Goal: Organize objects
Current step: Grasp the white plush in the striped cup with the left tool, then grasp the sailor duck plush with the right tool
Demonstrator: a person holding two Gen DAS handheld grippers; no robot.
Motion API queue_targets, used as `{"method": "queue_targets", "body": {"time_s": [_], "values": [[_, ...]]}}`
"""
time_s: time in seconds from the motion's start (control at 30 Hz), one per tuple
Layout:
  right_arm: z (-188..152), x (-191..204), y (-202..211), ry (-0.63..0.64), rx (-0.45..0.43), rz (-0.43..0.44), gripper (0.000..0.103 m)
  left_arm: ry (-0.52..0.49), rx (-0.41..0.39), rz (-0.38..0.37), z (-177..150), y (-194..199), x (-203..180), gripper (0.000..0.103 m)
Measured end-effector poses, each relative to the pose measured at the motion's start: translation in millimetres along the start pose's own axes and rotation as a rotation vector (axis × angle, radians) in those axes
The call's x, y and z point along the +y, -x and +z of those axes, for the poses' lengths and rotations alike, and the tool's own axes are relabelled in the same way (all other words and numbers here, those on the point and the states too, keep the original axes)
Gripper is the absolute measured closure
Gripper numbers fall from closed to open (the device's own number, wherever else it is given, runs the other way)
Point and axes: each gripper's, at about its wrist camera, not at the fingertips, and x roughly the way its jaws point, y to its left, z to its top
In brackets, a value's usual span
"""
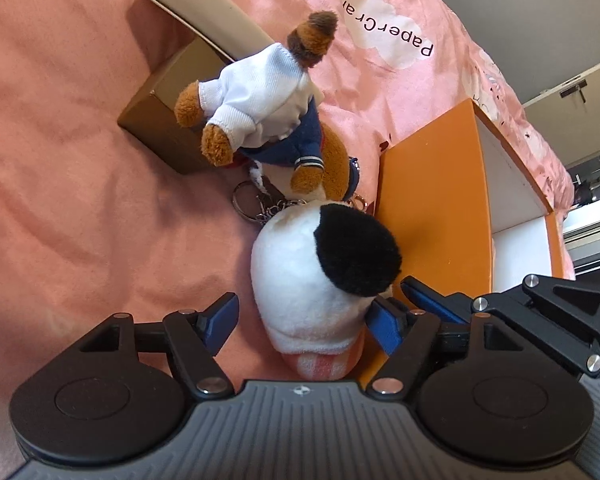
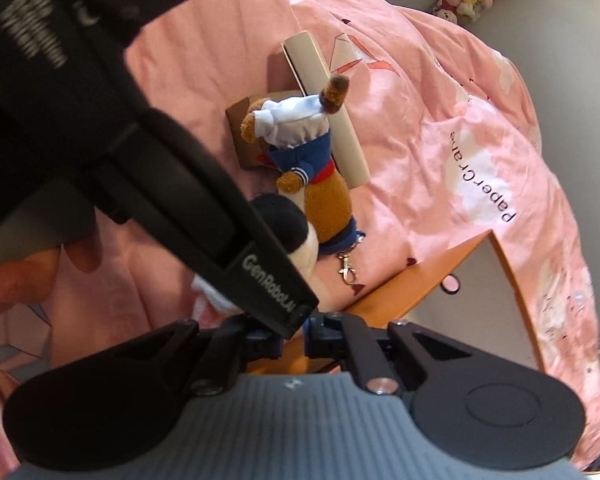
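Left wrist: your left gripper [image 1: 300, 320] gapes around white plush [image 1: 300, 280], ungripped; right gripper [image 2: 292, 340] clamped empty. Orange box [image 1: 432, 200] holds no toys; bear [image 1: 268, 120] unsorted on bedspread [image 1: 80, 160].

A white plush toy with a black patch [image 1: 320, 264] lies on the pink bedding beside an orange box [image 1: 432, 200]; a brown plush in white-and-navy clothes [image 1: 276, 120] lies just beyond, against an open cardboard box [image 1: 168, 136].
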Motion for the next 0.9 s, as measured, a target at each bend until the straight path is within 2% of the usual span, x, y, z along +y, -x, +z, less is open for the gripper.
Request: {"method": "queue_targets", "body": {"time_s": [0.07,0.13,0.23,0.37,0.43,0.67,0.73,0.83,0.9], "values": [[1.3,-1.4,-0.2,-0.003,0.003,-0.008,0.097,0.007,0.003,-0.030,2.2,-3.0,2.1,0.024],[1.5,-3.8,0.6,-0.012,-0.001,0.001,0.097,-0.004,0.006,-0.056,3.0,-2.2,1.9,0.038],[1.1,-7.5,3.2,-0.036,-0.008,0.027,0.096,-0.046,0.003,-0.037,1.8,4.5,-3.4,0.042],[0.8,-11.6,8.5,-0.055,-0.021,0.046,0.094,-0.080,0.004,-0.030,0.9,19.7,-4.6,0.044],[2.1,-15.3,12.2,-0.081,-0.041,0.078,0.089,-0.094,-0.002,-0.019,1.1,29.4,-2.9,0.044],[14.8,-27.2,24.3,-0.164,-0.117,0.193,0.088,-0.114,-0.038,0.029,10.5,65.6,4.5,0.045],[17.9,-30.4,26.2,-0.179,-0.129,0.191,0.087,-0.124,-0.079,0.056,13.3,78.9,7.1,0.046],[25.2,-31.1,21.4,-0.174,-0.119,0.143,0.087,-0.095,-0.101,0.039,23.2,87.8,14.9,0.046],[26.7,-32.9,14.9,-0.193,-0.117,0.146,0.086,-0.092,-0.113,0.036,28.7,91.4,18.5,0.046]]}}
